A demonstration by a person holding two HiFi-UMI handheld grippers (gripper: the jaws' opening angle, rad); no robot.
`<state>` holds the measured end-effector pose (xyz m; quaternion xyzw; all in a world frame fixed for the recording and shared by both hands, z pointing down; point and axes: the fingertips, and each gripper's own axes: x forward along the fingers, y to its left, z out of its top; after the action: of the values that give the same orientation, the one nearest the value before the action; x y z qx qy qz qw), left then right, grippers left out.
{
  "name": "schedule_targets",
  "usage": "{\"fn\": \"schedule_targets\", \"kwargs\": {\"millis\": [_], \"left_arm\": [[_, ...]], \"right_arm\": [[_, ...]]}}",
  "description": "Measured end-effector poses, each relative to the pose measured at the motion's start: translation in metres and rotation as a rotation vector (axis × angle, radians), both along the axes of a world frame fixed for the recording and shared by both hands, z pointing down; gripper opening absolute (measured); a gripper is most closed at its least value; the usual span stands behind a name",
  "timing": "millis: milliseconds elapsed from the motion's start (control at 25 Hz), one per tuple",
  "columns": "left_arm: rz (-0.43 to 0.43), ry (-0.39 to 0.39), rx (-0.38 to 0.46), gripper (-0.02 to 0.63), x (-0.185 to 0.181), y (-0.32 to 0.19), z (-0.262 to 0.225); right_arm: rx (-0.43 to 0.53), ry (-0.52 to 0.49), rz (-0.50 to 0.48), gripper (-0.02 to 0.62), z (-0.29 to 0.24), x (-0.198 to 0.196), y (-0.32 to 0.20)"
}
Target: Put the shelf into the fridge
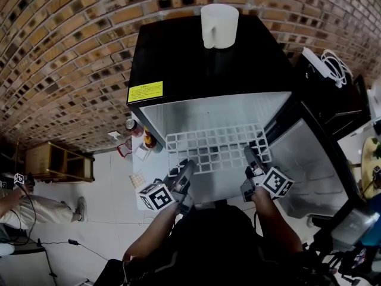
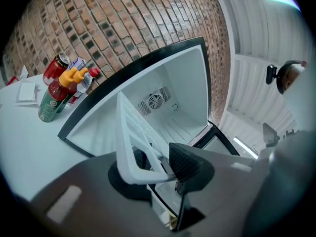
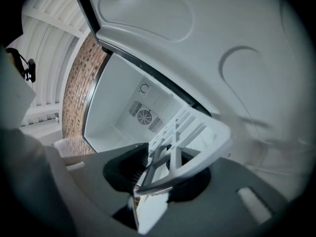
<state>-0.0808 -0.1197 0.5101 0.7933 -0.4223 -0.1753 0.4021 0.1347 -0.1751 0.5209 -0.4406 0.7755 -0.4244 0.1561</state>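
Note:
A white grid shelf [image 1: 217,148] hangs level in front of the open black fridge [image 1: 208,64]. My left gripper [image 1: 186,167] is shut on the shelf's near left edge, and my right gripper [image 1: 250,157] is shut on its near right edge. In the left gripper view the shelf [image 2: 133,137] stands edge-on between the black pads of the left gripper [image 2: 158,164], pointing at the white fridge interior [image 2: 163,102]. The right gripper view has the shelf frame [image 3: 192,137] pinched in the right gripper [image 3: 158,169], with the interior's back-wall fan [image 3: 144,115] beyond.
The fridge door [image 1: 303,159] stands open to the right, and its inner liner [image 3: 197,43] sits close beside my right gripper. A white pitcher [image 1: 219,25] stands on the fridge top. Bottles and a can [image 2: 57,90] stand on the floor left of the fridge, by the brick wall [image 1: 65,52].

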Motion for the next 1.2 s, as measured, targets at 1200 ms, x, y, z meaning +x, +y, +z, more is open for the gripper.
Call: {"fn": "schedule_targets", "kwargs": {"millis": [1200], "left_arm": [[-0.083, 0.131, -0.087, 0.094, 0.005, -0.007, 0.010]], "right_arm": [[-0.020, 0.042, 0.160, 0.129, 0.001, 0.005, -0.012]]}}
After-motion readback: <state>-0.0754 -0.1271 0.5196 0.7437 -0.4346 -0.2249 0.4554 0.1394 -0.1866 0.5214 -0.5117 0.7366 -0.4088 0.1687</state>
